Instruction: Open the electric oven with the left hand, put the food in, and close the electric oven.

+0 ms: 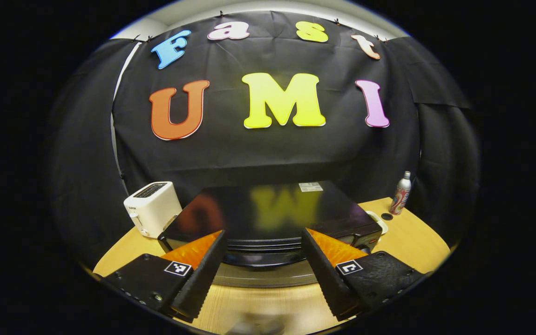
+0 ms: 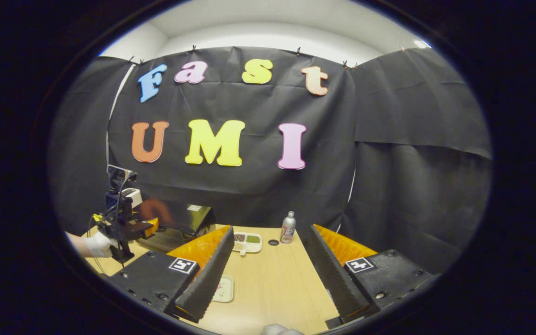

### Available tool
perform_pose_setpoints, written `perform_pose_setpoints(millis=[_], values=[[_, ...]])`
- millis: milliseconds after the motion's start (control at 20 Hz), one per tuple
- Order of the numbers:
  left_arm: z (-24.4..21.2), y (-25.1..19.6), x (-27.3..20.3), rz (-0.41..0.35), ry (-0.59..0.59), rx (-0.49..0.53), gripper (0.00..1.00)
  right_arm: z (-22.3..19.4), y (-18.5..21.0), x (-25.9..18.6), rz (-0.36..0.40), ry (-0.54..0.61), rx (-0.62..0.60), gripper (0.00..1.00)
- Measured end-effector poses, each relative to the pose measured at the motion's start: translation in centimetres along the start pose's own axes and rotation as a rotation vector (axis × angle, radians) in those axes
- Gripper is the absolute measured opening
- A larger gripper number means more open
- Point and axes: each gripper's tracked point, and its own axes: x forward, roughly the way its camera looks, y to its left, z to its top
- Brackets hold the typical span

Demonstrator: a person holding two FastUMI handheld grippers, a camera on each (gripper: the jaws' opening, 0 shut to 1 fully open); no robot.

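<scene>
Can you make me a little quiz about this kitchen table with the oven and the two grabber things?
1. True or false: the white plastic toaster stands beside the glossy black electric oven.
2. What stands at the far edge of the light wooden table: A a silver bottle with a red label, B a blue kettle, C a green mug?
3. Fill in: the left gripper has its fingers spread ____ in front of the oven.

Key: 1 true. 2 A. 3 open.

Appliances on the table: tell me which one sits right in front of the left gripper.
The black electric oven, low and wide, directly ahead of the left gripper. The white toaster stands off to its left side.
</scene>
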Motion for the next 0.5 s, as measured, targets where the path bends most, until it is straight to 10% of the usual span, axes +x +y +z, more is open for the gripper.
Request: perform_pose_setpoints(millis=[500], values=[[-0.7,-0.1,-0.9,-0.007,-0.007,-0.010,0.97,-0.9,0.6,-0.2,0.028,0.017,0.028,0.96]])
